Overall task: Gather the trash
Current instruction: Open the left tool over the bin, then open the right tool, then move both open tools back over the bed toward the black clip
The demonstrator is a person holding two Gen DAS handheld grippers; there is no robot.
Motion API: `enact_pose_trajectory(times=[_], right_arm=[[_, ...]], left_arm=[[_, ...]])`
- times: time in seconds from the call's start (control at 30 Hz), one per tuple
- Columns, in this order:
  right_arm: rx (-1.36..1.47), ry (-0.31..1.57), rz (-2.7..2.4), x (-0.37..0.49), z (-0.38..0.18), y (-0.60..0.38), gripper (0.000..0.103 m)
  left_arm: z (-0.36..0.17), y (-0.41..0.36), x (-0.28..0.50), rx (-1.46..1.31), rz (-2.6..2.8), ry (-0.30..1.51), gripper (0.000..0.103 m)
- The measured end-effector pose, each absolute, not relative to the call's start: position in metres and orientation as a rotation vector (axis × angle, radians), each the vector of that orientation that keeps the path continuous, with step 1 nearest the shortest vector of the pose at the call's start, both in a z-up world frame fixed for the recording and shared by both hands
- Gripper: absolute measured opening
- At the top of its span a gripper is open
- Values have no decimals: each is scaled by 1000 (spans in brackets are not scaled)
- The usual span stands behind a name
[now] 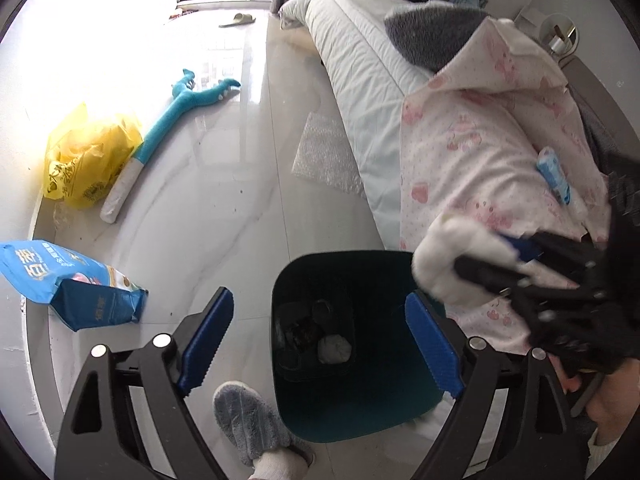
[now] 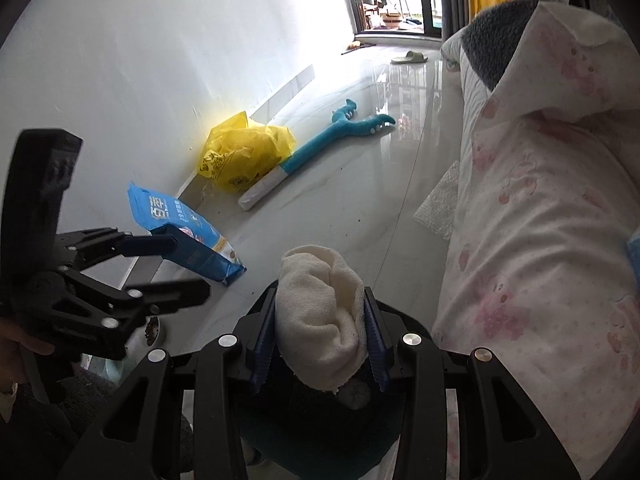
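Right gripper (image 2: 320, 316) clamps a soft, rolled white cloth (image 2: 320, 312) between ribbed blue pads – held directly above the dark, square-mouthed bin (image 1: 360, 392). Left gripper (image 1: 320, 344) is spread wide and empty, its pads flanking the bin, which contains crumpled waste.

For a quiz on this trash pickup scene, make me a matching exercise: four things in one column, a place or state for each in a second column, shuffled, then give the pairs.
Things:
1. white wad
2. yellow plastic bag
3. dark bin
4. left claw

Places or states:
A. open and empty
B. on the floor against the wall
C. clamped in the right claw
D. on the floor beside the bed, crumpled scraps at its bottom

Pairs: 1-C, 2-B, 3-D, 4-A
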State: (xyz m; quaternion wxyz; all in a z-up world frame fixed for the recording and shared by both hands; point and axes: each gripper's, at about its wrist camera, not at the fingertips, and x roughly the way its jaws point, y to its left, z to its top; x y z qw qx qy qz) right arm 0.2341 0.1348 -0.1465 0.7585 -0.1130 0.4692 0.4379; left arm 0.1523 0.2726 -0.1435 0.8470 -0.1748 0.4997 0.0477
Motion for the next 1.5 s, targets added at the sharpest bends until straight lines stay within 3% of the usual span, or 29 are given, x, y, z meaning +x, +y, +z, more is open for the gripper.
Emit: enact_pose_trajectory(times=[0.8, 0.83, 0.93, 1.5], right_arm=[[-399, 1259, 911, 218, -220, 159, 41], [-403, 1268, 911, 217, -221, 159, 43], [-419, 1276, 919, 213, -221, 160, 60], [-376, 1087, 972, 198, -158, 123, 74]], left_arm=[[-45, 261, 137, -265, 111, 677, 89], [-40, 258, 137, -250, 108, 657, 89], [-28, 249, 135, -215, 99, 606, 89], [13, 199, 139, -198, 42, 418, 90]])
